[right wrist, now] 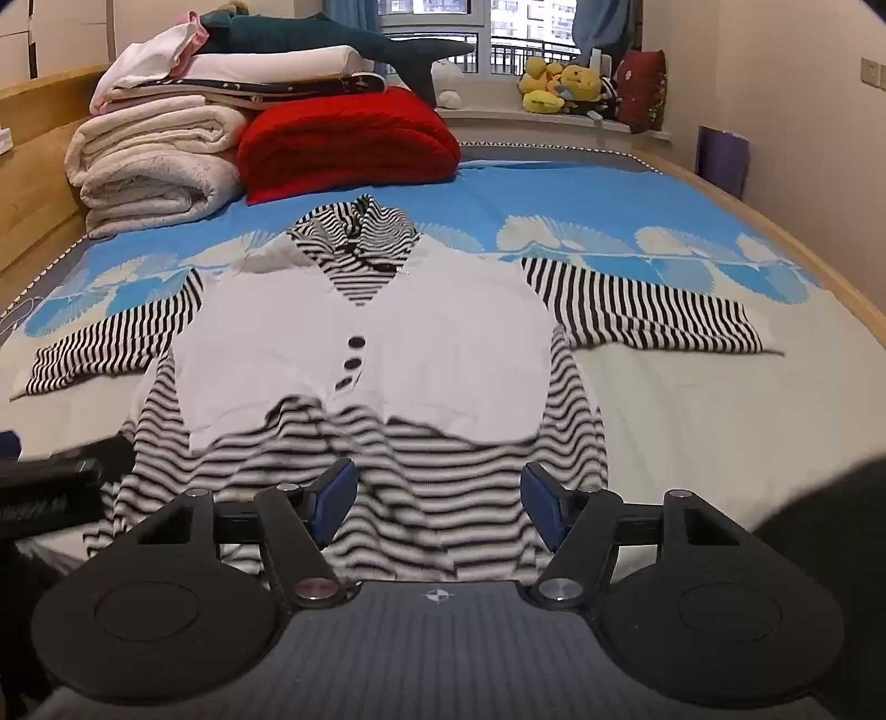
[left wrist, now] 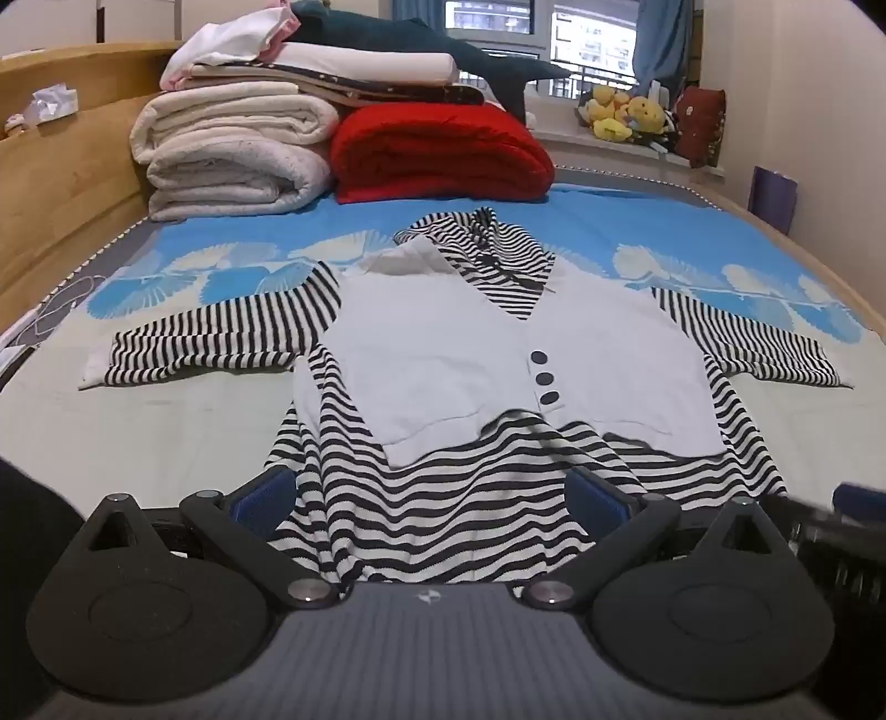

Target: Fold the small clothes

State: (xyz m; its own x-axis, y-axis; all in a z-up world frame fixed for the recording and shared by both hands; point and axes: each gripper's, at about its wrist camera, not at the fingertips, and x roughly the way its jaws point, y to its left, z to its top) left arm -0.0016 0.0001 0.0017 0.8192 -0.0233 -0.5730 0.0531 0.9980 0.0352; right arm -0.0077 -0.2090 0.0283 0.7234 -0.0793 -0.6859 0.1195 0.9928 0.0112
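Striped dress [left wrist: 443, 498] w/ a white vest panel [left wrist: 443, 360] lies flat, front up, on the bed [left wrist: 138, 443], collar toward the far end, both sleeves spread out sideways. Three dark buttons [left wrist: 545, 378] run down the vest's centre. Hem end is nearest the cameras and looks a bit rumpled; right-wrist view blurs it there.

Left gripper [left wrist: 432, 498] sits low at the hem, jaws wide apart, blue pads [left wrist: 263, 493] either side of the striped skirt fabric, nothing clamped. Can't tell if pads touch the cloth.

Right gripper [right wrist: 437, 498] is likewise at the hem, jaws spread, holding nothing, striped fabric showing betw. its pads. It sits just beside the left one; each shows at the edge of the other's view.

Behind the dress, at the bed's far end: red folded blanket [left wrist: 437, 152] next to a stack of white blankets [left wrist: 232, 149], w/ more folded linens and a dark plush shark [left wrist: 421, 44] on top. Yellow plush toys [left wrist: 626, 113] sit on the windowsill.
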